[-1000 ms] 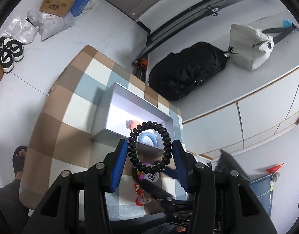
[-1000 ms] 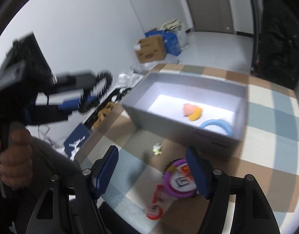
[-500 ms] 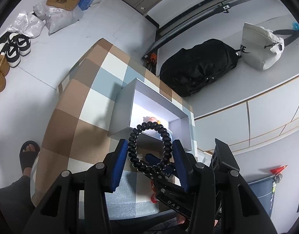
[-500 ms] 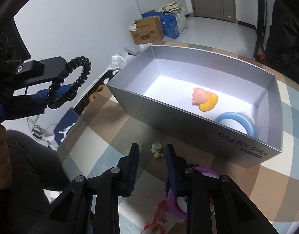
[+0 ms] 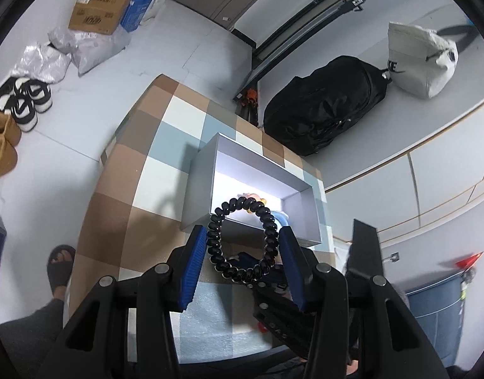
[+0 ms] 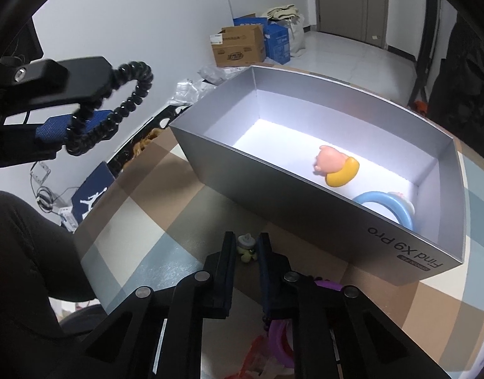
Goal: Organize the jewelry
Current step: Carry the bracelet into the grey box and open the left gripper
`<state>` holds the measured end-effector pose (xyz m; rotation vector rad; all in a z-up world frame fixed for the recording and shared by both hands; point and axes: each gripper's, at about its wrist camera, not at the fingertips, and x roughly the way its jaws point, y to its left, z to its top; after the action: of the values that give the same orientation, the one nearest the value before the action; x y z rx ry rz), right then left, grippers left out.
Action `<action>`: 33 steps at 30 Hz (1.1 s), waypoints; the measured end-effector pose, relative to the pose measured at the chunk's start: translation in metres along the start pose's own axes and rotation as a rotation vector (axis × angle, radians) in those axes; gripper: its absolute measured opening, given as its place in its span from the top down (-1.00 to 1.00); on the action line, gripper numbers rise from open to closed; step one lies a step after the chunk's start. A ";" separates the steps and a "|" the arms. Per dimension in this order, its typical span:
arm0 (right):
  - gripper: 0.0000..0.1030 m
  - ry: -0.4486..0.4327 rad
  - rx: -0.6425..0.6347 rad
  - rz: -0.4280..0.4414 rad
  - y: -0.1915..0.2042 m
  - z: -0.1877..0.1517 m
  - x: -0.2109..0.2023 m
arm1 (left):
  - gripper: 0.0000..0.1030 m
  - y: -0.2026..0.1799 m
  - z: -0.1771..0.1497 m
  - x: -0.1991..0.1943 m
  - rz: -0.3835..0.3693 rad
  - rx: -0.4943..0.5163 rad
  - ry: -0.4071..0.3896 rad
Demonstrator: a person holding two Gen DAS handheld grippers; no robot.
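My left gripper (image 5: 243,237) is shut on a black beaded bracelet (image 5: 214,240), held up as a ring between the blue pads above the table. The same bracelet (image 6: 137,94) shows at the upper left of the right wrist view. My right gripper (image 6: 245,237) is low over the table, its jaws closing on a small yellow-green charm (image 6: 245,249) between the fingertips. Behind it stands an open grey box (image 6: 273,170) holding a pink and yellow figure (image 6: 335,167) and a blue ring (image 6: 396,205).
A purple ring (image 6: 280,338) and a red piece (image 6: 257,357) lie under the right gripper. The checked tablecloth (image 5: 141,189) ends at the left. A black bag (image 5: 324,113), cardboard boxes (image 5: 96,9), shoes (image 5: 24,101) and a person's sandalled foot (image 5: 60,265) are on the floor.
The right gripper sank toward the table and its jaws went from wide to narrow around the small charm. The left gripper kept the bracelet and stayed in place.
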<state>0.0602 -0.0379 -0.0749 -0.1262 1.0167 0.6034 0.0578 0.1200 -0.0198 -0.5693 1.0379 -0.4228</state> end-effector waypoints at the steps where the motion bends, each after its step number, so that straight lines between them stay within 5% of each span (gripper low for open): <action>1: 0.78 -0.007 0.007 0.005 -0.002 0.001 -0.002 | 0.20 -0.001 0.000 0.000 0.002 0.003 -0.001; 17: 0.78 -0.229 0.063 0.163 -0.008 0.016 -0.073 | 0.20 -0.015 0.008 0.007 0.002 -0.005 -0.065; 33: 0.78 -0.340 0.207 0.154 -0.065 0.039 -0.104 | 0.20 -0.049 0.026 0.047 0.091 0.051 -0.094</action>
<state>0.0844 -0.1206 0.0204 0.2332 0.7561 0.6305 0.0989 0.0608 -0.0109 -0.4898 0.9568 -0.3385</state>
